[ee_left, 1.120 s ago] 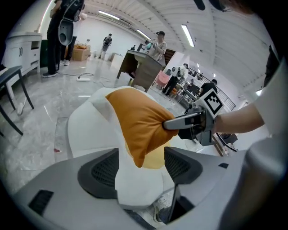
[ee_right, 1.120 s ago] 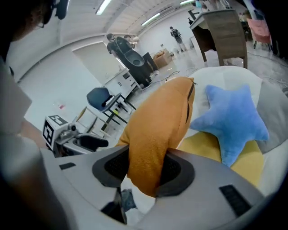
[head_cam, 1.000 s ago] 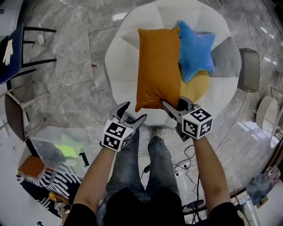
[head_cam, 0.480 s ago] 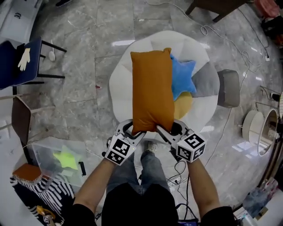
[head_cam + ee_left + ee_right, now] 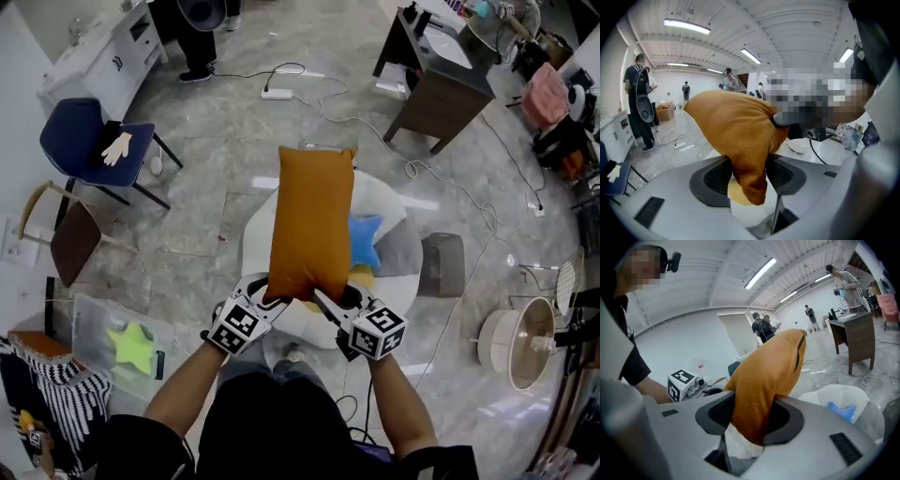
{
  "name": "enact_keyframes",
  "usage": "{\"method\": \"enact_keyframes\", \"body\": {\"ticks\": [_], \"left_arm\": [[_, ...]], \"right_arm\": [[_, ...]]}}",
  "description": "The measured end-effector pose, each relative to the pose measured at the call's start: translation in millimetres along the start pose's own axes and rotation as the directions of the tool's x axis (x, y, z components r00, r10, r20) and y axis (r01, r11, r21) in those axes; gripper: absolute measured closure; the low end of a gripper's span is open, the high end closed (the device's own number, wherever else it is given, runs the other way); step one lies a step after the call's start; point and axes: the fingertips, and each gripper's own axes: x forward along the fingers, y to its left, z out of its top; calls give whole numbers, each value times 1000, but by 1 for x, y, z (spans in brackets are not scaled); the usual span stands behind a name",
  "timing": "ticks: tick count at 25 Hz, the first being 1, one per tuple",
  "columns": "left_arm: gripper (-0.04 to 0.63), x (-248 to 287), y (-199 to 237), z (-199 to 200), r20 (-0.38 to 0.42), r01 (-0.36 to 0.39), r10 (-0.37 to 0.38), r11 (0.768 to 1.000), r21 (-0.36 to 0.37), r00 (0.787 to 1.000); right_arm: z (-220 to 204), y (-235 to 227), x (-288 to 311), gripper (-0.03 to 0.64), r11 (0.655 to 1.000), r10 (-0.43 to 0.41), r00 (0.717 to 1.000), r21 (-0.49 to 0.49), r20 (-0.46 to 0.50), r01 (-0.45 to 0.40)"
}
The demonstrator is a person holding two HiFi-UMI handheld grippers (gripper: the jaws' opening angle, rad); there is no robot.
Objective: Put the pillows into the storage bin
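Note:
An orange pillow (image 5: 309,220) hangs in the air above a white round seat (image 5: 253,244). My left gripper (image 5: 267,291) is shut on its near left corner, after its jaws have just been closing on the fabric (image 5: 736,136). My right gripper (image 5: 328,302) is shut on the near right corner (image 5: 768,376). A blue star pillow (image 5: 364,239) and a yellow pillow (image 5: 361,277) lie on the seat below. The clear storage bin (image 5: 94,323) stands on the floor at the lower left with a green star pillow (image 5: 131,345) inside.
A blue chair (image 5: 80,141) and a brown stool (image 5: 75,239) stand left of the seat. A grey footstool (image 5: 441,264) is to its right, a dark desk (image 5: 441,84) farther back. Cables run over the marble floor. People stand in the background.
Both grippers have risen with the orange pillow, lifting it off the seat. The left gripper, open beside the corner a second ago, has shut on it.

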Motion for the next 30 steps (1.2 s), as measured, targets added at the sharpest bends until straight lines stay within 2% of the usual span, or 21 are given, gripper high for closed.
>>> {"method": "enact_keyframes", "body": {"ticks": [4,12,18,20,24,30], "left_arm": [[356,-45,-7,22,28,-79,79,997,1,996],[356,-123,9,22,116,-204,208,978,-49,971],[356,-220,58,-21,137,-312,326,943,-115,935],[356,-254,72,-41,136,-354,374,923,-152,917],[356,-323,100,-89,124,-440,476,866,-235,871],[356,-426,122,-163,83,-547,608,760,-352,790]], "right_arm": [[24,40,-9,431,998,62,998,-24,18,-61],[45,115,13,428,976,152,988,-158,18,-147],[43,207,88,428,944,257,966,-206,-26,-256],[37,240,114,428,927,293,954,-228,-61,-299],[19,309,171,428,879,373,918,-265,-138,-397],[-21,415,240,428,792,480,837,-282,-263,-542]]}}
